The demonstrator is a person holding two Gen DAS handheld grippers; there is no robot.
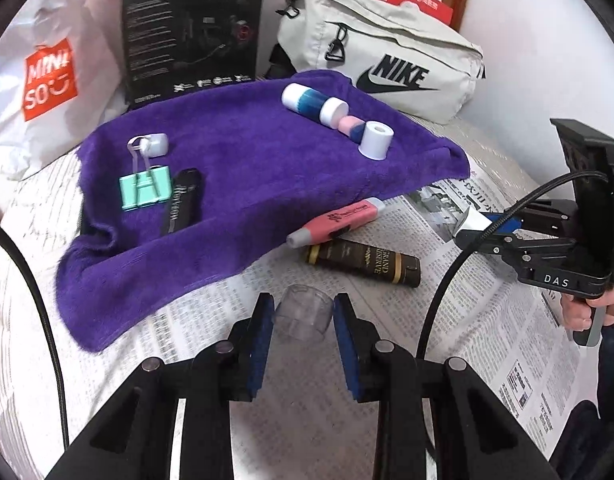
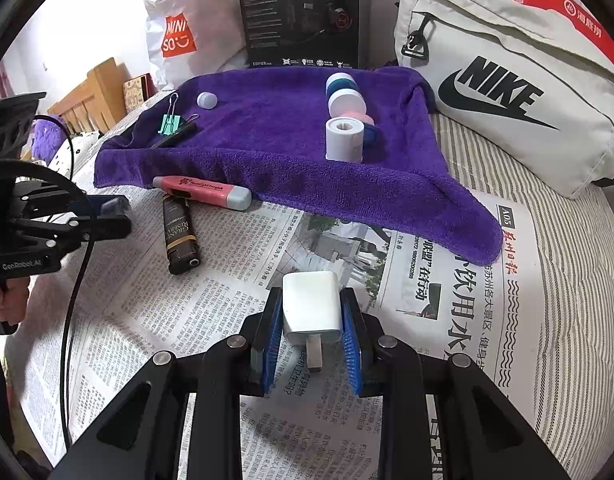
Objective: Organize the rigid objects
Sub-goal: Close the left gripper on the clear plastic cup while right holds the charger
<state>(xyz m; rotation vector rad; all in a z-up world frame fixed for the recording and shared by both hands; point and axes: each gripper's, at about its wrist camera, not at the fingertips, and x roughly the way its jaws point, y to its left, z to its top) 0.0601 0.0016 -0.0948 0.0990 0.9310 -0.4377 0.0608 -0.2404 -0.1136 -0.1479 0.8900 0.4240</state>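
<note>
I have the right gripper clamped on a white charger plug, its prong pointing back toward the camera, held above the newspaper. The left gripper has a small clear cap between its pads; the cap is blurred, so I think the pads are pressing on it, but I cannot tell for sure.

My main worry is that cap. It is smooth, round and light, and if the pads only graze it, it may squirt out and roll off across the paper. The plug is held by its two flat sides near the fingertips, so a quick swing could twist it loose. The two grippers also work close together, and the right one's cable hangs near the black tube and the pink highlighter, so a careless pass could drag either one.

The purple towel slopes and bunches over something beneath it. The white cylinder standing on it, and the blue-and-white spool lying beside it, could tip or roll if I jolt the cloth while setting things down. A green binder clip and a black stick lie near the towel's left edge.

All this sits on a bed with striped bedding. At its far edge stand a cream bag, a black box and a white shopping bag against a pale wall.
</note>
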